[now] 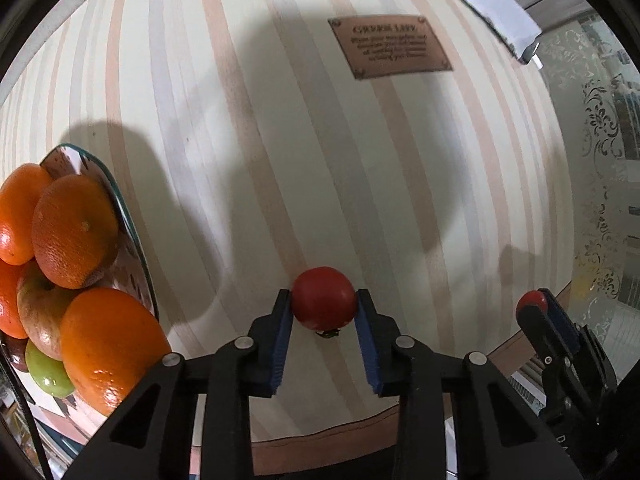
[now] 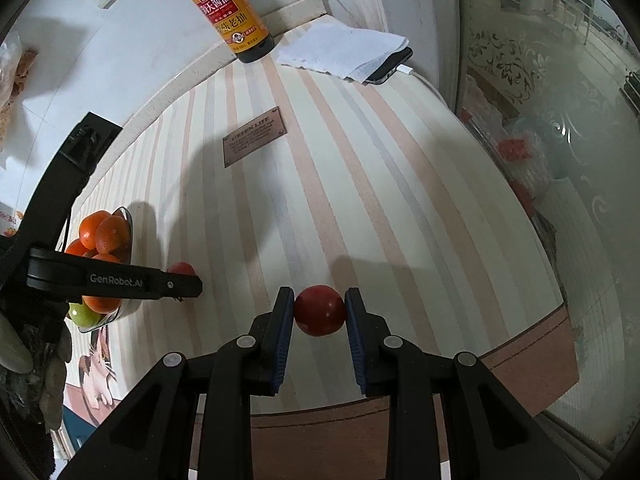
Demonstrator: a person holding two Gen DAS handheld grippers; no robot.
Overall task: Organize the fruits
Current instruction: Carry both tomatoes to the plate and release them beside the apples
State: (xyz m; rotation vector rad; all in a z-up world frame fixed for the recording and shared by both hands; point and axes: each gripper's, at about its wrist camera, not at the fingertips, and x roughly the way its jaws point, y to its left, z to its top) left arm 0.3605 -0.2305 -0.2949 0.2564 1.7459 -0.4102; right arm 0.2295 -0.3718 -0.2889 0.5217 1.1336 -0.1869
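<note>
Tomatoes, two of them, are what we are handling. One small red tomato (image 1: 324, 299) sits squarely between the blue pads of our left gripper (image 1: 325, 308), which points steeply down at the striped tablecloth (image 1: 248, 128); the pads press on both its sides, so we judge it gripped, its stem end turned toward the camera. The fruit is round, with no long axis to line up.

Our right gripper (image 2: 320, 312) is likewise closed on the second red tomato (image 2: 320, 310), held above the cloth with its shadow just behind it. From the left camera we see that same right gripper (image 1: 538, 310) low at the right, well apart from the plate.

The relation that matters next: the fruit plate (image 1: 138, 240) lies to the left of both grippers, just beside the left one and farther from the right, so the left hand is the nearer carrier (its tomato would likely go in first).

Counting what is heaped on the plate in the left view, we make out four oranges (image 1: 74, 230), one reddish apple (image 1: 40, 312) and one green apple (image 1: 48, 372); something dark beneath them is too hidden to name.

Farther out stand one soy sauce bottle (image 2: 232, 12), one phone (image 2: 390, 66) under a folded tissue (image 2: 344, 50), and one brown printed label (image 2: 254, 142) on the cloth.
</note>
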